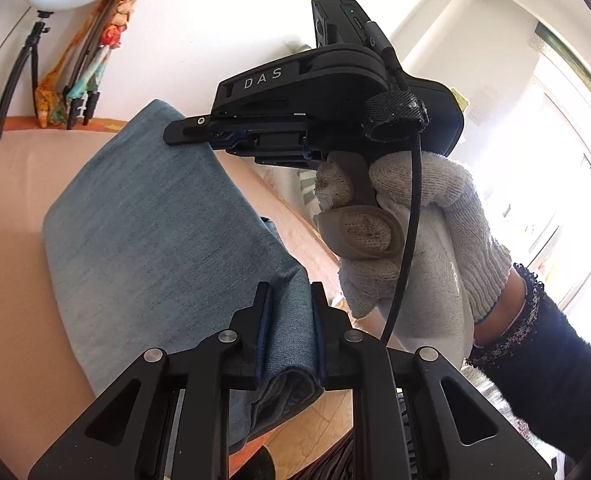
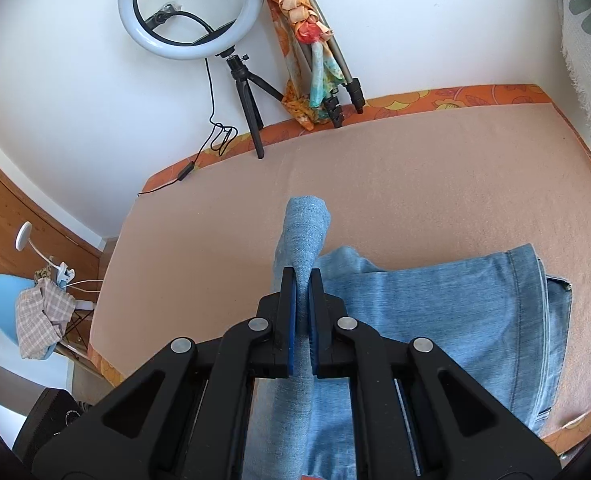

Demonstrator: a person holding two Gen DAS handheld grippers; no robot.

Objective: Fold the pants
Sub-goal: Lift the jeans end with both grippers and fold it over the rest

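Note:
The pants (image 1: 155, 220) are light blue jeans, lying partly folded on a peach-covered bed (image 1: 11, 208). My left gripper (image 1: 291, 300) is shut on a thick folded edge of the denim and holds it up. My right gripper (image 2: 302, 282) is shut on another fold of the jeans (image 2: 435, 312), with a flap of denim standing up past the fingertips. The hem end with its seam lies flat at the right of the right wrist view. In the left wrist view the right gripper (image 1: 191, 132) shows from the side above the cloth, held by a white-gloved hand (image 1: 427, 232).
A ring light on a small tripod (image 2: 191, 12) and a folded tripod wrapped in a floral scarf (image 2: 315, 52) stand at the bed's far edge against the white wall. A blue chair with checked cloth (image 2: 35, 312) sits left of the bed. A window (image 1: 555, 200) is at the right.

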